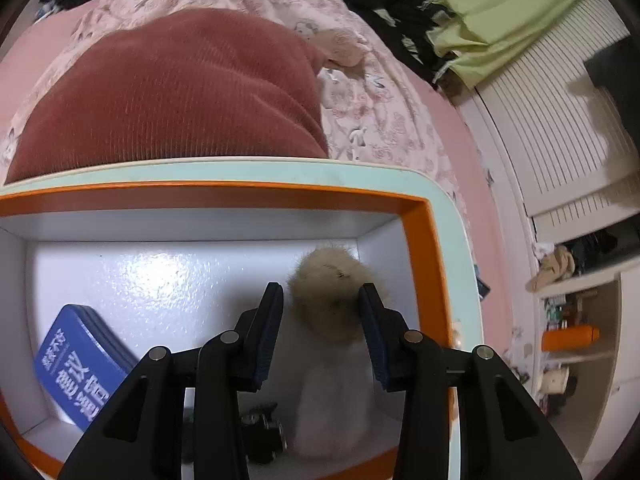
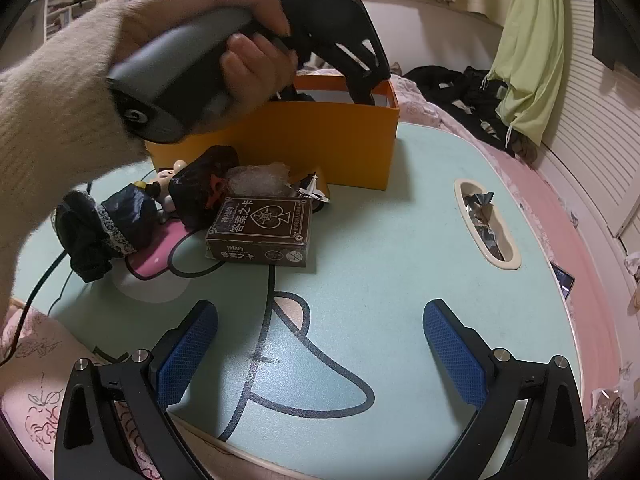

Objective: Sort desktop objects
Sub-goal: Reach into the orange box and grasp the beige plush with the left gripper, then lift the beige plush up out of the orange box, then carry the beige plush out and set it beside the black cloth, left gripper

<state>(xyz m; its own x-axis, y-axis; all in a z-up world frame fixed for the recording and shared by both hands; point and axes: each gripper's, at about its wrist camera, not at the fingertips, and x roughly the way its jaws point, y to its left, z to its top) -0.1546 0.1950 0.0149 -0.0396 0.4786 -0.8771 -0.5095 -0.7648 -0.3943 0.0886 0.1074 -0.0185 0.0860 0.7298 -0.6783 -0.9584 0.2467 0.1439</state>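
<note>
The brown card box [image 2: 262, 232] on the table carries a spade emblem on its top with the Chinese characters 答案之卡 above it, seen upside down, and the same characters run along its front edge beside two small round symbols too small to read. The blue tin [image 1: 82, 364] in the orange box bears large white Chinese characters, inverted and partly hidden, which I cannot make out.

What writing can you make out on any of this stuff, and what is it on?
"答案之卡", under a spade emblem: top of the brown card box.
Same box, front edge: small print, too blurred to read.
Blue tin in the orange box: large white Chinese characters, upside down, not legible.
</note>
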